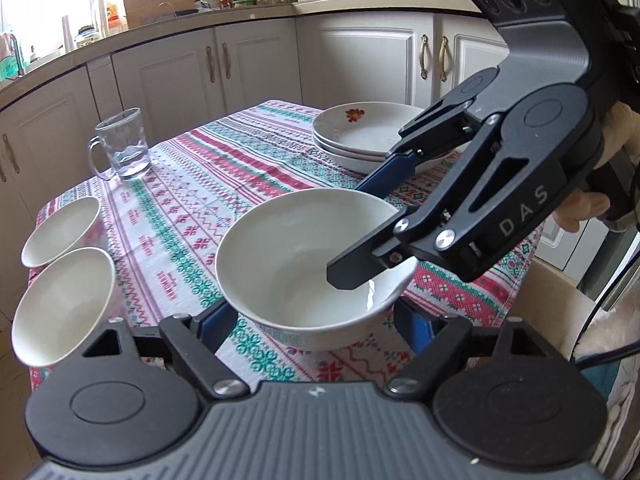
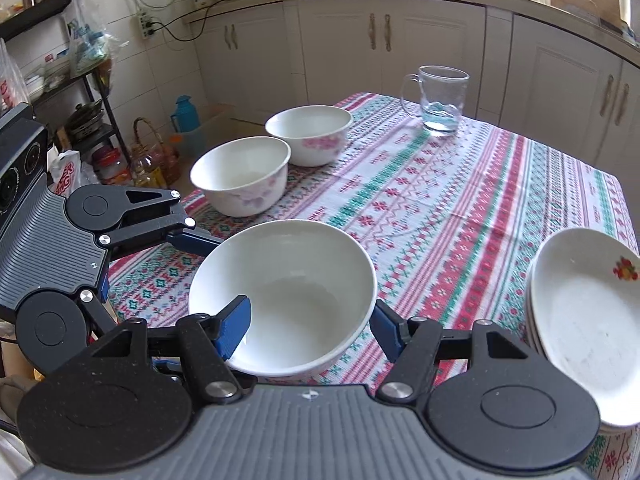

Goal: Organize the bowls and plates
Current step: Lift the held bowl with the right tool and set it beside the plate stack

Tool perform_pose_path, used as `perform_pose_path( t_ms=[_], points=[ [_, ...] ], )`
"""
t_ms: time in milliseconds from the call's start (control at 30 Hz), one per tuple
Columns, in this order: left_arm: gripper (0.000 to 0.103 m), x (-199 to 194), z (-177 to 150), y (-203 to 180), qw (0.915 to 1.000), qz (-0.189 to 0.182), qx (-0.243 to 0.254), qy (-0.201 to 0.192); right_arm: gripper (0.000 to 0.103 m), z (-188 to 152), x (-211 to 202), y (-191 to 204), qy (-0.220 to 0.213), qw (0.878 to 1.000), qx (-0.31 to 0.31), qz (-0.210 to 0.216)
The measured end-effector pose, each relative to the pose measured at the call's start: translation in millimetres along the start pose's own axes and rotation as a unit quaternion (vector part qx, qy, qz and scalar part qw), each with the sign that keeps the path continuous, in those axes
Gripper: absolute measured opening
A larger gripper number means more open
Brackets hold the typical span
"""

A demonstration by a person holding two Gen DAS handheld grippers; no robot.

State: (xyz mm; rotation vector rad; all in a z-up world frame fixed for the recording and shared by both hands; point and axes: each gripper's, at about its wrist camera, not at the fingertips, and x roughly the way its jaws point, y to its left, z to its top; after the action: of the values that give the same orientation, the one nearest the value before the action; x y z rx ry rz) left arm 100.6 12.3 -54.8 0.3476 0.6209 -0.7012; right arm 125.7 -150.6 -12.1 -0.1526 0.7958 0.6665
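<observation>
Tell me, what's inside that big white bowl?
Only one finger of the right gripper, hooked over the rim; otherwise the bowl looks empty. The wall patch under that finger is hidden.

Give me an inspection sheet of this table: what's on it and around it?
Surface: table under a striped patterned cloth.
Job's things: big bowl between the grippers; two small bowls side by side; stacked plates at the table's edge.
Clutter: glass mug.
Grippers: left gripper clasps the big bowl's outside; right gripper shut on it, one finger inside.
Cables: black cable by the right gripper; cord from a wall socket.
Surroundings: white cabinets; cluttered rack.
</observation>
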Motion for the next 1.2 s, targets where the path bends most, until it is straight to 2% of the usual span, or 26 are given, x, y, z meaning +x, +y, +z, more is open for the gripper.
perform_pose_path(
  t_ms=[433, 500, 633, 667, 733, 900, 1200],
  points=[
    [0.085, 10, 1, 0, 0.9999, -0.006, -0.009, 0.011, 0.073, -6, 6, -10, 0.005, 1.0, 0.011, 0.0],
    [0.087, 11, 0, 0, 0.9999, -0.007, -0.011, 0.011, 0.077, -6, 6, -11, 0.003, 1.0, 0.014, 0.006],
    [0.097, 7, -1, -1, 1.0, -0.001, -0.005, 0.004, 0.091, -7, 7, -7, 0.001, 1.0, 0.013, 0.01],
    [0.097, 5, -2, -1, 1.0, -0.001, -0.007, 0.005, 0.097, -7, 7, -6, -0.002, 1.0, 0.01, 0.007],
    [0.097, 3, -3, 0, 0.9999, 0.0, -0.013, 0.007, 0.103, -6, 4, -4, -0.013, 1.0, 0.006, 0.009],
    [0.097, -7, -9, 5, 0.9995, 0.005, -0.028, 0.012, 0.103, -1, 1, 0, -0.018, 1.0, -0.005, 0.003],
    [0.098, -35, -21, 24, 0.9976, 0.055, -0.041, 0.013, 0.103, 8, 0, 17, -0.027, 0.999, -0.042, -0.014]
  ],
)
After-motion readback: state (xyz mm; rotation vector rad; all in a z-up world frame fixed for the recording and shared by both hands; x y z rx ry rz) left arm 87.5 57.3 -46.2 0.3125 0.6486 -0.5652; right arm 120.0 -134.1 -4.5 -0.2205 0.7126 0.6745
